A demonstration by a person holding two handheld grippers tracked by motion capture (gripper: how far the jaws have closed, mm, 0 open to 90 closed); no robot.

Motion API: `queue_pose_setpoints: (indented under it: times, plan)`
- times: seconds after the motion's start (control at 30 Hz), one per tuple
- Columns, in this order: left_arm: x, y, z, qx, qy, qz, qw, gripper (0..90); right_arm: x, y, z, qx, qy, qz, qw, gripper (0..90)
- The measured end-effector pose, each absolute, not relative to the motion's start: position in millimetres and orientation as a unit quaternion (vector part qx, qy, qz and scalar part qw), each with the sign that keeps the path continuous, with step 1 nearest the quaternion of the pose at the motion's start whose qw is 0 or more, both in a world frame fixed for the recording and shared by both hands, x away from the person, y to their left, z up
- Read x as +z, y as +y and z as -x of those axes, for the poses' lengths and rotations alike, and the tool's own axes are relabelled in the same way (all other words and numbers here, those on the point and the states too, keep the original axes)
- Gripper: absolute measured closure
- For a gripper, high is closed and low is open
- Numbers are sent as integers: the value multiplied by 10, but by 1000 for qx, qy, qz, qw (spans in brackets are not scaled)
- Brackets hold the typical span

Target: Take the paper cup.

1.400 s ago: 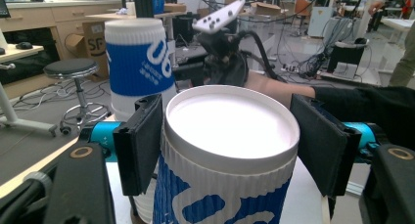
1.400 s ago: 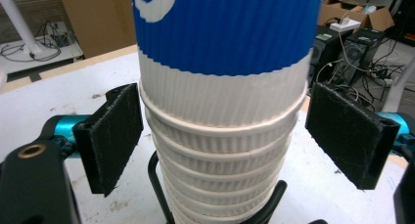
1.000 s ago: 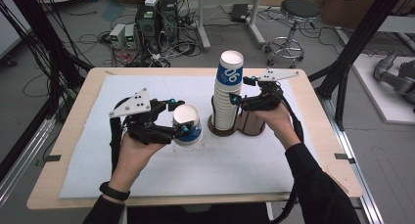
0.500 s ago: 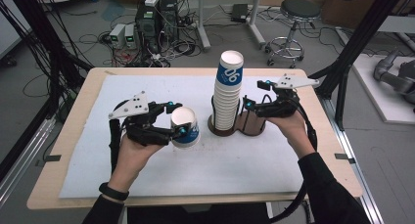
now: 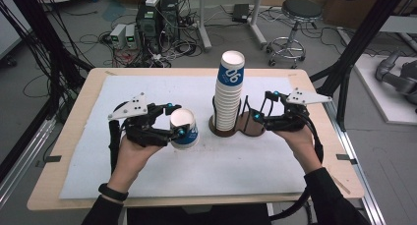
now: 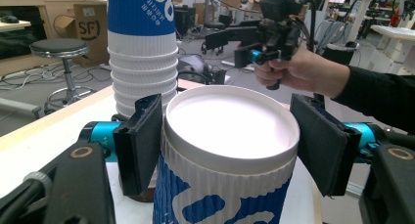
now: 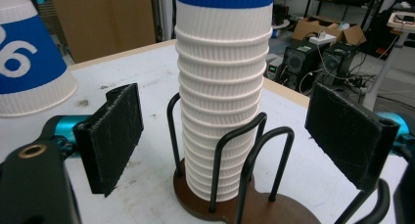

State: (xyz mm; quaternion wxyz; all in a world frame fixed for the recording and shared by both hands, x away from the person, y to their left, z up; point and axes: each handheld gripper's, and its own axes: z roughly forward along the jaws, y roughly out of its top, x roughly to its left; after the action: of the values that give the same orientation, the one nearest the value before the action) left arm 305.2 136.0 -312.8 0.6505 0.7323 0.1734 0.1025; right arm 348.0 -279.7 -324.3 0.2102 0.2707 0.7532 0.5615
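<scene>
White mat, cup mid-left

Cup stack stands in wire holder near middle of my table, toward far side. Single cup inverted on mat, just left of stack, apart from it. My left gripper straddles single cup. My right gripper sits right of holder, jaws facing stack. Stool on floor beyond table.
</scene>
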Motion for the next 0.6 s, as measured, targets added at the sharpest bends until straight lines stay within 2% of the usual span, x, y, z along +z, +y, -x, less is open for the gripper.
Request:
queue_pose_setpoints:
  times: [0.6]
  plan:
    - [-3242, 1394, -3090, 97, 176, -731, 653, 306, -3556, -2771, -3142, 570, 756, -254, 201, 145]
